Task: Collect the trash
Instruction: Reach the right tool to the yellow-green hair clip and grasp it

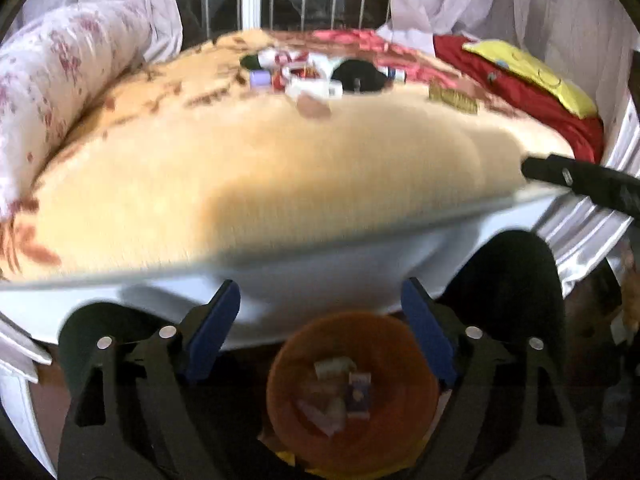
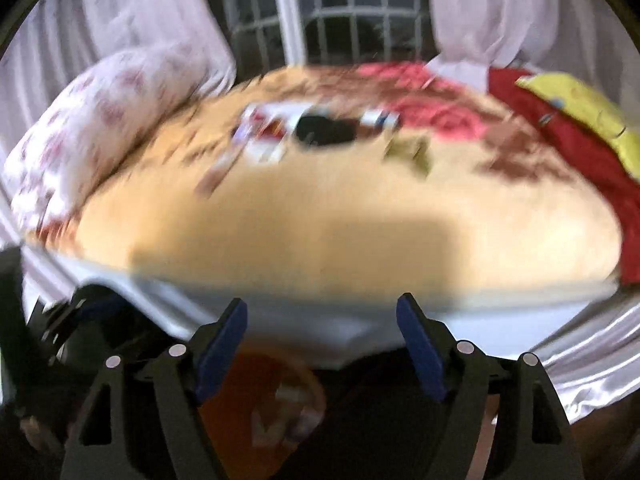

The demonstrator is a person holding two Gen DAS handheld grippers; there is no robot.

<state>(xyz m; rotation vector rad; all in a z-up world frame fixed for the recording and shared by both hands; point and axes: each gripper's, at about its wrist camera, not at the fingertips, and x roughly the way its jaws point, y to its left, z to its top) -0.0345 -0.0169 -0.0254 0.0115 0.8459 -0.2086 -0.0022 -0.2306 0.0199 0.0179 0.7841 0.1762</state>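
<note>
Left gripper (image 1: 320,304): its two blue jaws stand wide apart. Nothing is between them.
Right gripper (image 2: 322,320): its jaws are wide apart too, with nothing in them. It also shows as a dark shape at the right edge of the left view.
Orange bin (image 1: 352,396): it sits on the floor, low down, right by the edge of the bed. In the left view it is under the gap between the jaws.
Trash in the bin (image 1: 340,392): a few wrappers and small packets lie at the bottom.
Trash on the bed (image 1: 308,76): a bunch of small boxes and wrappers sits far back on the bed, near the window. A black round thing (image 1: 356,74) lies among them.
Bed blanket (image 1: 248,168): yellow and fuzzy, bare in the front part.
Flowered pillow (image 1: 60,80): on the left side of the bed.
Yellow pillow (image 1: 532,76): on the red cloth at the right.
Sharpness: both views are blurry, the right one more.
</note>
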